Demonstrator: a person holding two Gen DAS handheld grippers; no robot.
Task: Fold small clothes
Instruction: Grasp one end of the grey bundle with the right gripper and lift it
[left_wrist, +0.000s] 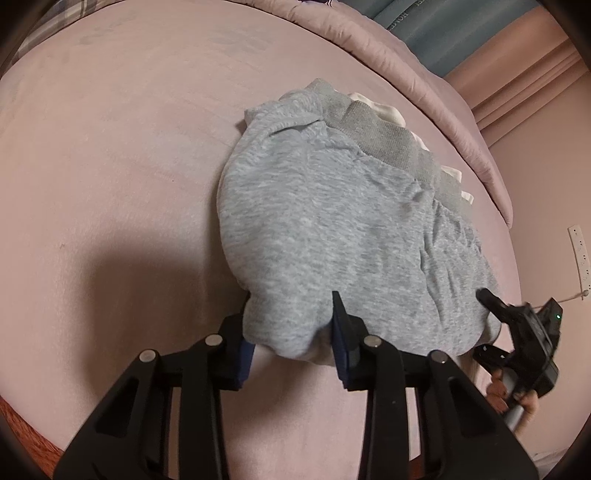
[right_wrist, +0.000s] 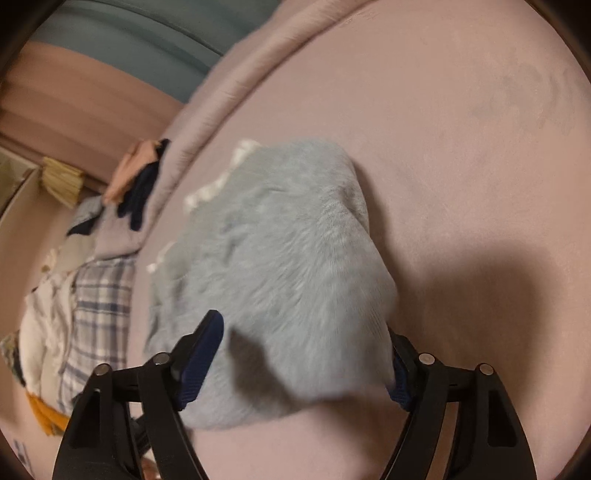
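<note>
A small grey fleece garment (left_wrist: 332, 229) with a ribbed grey band and a white lining lies folded on the pink bedspread (left_wrist: 129, 166). My left gripper (left_wrist: 291, 325) is open, its two fingers straddling the garment's near edge. My right gripper (left_wrist: 491, 325) shows at the garment's right corner in the left wrist view. In the right wrist view the garment (right_wrist: 288, 266) is blurred, and my right gripper (right_wrist: 306, 354) is open with its fingers either side of the near end of the cloth.
A rolled pink quilt (left_wrist: 424, 74) runs along the far side of the bed. A pile of other clothes, plaid, white, dark blue and peach (right_wrist: 92, 288), lies at the left. A wall socket (left_wrist: 580, 254) is at the right.
</note>
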